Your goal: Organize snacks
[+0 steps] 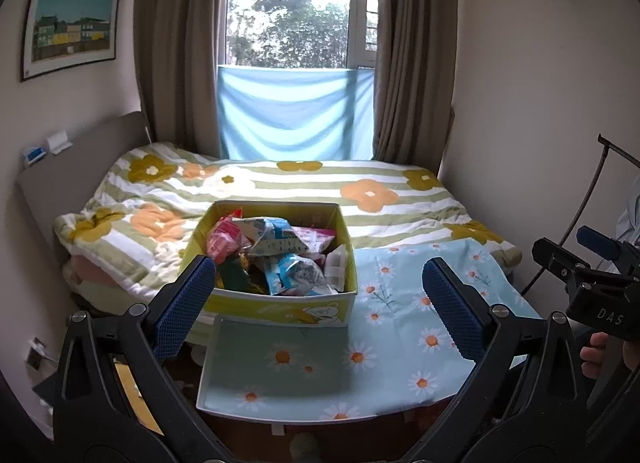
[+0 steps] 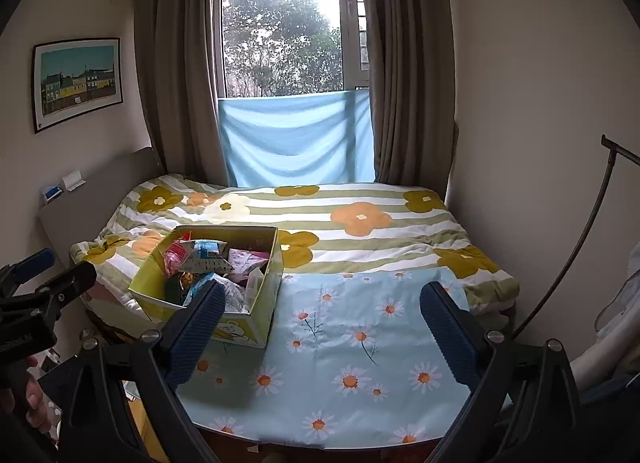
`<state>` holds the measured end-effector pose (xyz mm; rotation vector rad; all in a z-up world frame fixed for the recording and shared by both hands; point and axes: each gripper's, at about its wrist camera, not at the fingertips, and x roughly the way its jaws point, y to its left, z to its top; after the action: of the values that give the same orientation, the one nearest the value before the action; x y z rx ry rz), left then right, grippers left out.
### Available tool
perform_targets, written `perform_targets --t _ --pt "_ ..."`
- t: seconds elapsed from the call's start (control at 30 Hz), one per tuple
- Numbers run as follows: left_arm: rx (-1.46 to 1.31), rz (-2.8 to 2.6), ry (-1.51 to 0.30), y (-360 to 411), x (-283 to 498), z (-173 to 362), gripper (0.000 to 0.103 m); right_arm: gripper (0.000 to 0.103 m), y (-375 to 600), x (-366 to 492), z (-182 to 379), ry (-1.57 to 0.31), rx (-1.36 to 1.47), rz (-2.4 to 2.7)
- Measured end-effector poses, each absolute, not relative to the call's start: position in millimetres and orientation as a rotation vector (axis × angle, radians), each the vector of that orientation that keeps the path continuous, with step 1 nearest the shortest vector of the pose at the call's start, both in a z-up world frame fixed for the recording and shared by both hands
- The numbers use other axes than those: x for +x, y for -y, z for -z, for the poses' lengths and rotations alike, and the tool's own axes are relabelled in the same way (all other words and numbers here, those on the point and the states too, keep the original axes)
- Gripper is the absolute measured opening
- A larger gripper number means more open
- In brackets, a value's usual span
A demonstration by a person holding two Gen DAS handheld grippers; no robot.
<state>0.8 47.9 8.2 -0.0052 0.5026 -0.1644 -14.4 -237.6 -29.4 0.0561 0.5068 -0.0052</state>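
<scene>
A yellow-green cardboard box (image 1: 280, 309) with a bear print stands at the far left of the daisy-print cloth (image 1: 400, 303). It holds several snack packets (image 1: 276, 241), pink, blue and white. The box also shows in the right wrist view (image 2: 262, 315) with its snack packets (image 2: 208, 255). My left gripper (image 1: 318, 303) is open and empty, held back from the box. My right gripper (image 2: 322, 327) is open and empty over the cloth (image 2: 352, 343), to the right of the box. The right gripper also shows at the right edge of the left wrist view (image 1: 560, 259).
A bed with a flower-striped quilt (image 1: 300, 183) lies behind the table. A headboard shelf (image 1: 48, 167) is at the left. Brown curtains (image 1: 176, 43) and a blue cloth (image 1: 296, 115) frame the window. A dark curved rod (image 2: 576, 247) stands at the right wall.
</scene>
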Motion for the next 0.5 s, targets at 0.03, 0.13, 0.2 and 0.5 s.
perform_targets --t 0.03,0.13,0.2,0.5 --pt "-0.006 0.164 -0.502 -48.1 0.8 -8.7 0.103 0.097 237.6 -14.4 29.6 -0.507 0.056 0.005" --pt "-0.005 0.163 -0.500 -48.1 1.4 -9.4 0.103 0.097 237.1 -14.7 29.8 -0.507 0.057 0.006" --pt "-0.001 0.158 -0.497 -47.5 0.7 -10.5 0.103 0.097 237.1 -14.7 29.8 -0.508 0.057 0.006" --pt "0.018 0.140 -0.496 -43.7 3.8 -10.0 0.103 0.097 242.1 -9.3 27.3 -0.513 0.064 0.018"
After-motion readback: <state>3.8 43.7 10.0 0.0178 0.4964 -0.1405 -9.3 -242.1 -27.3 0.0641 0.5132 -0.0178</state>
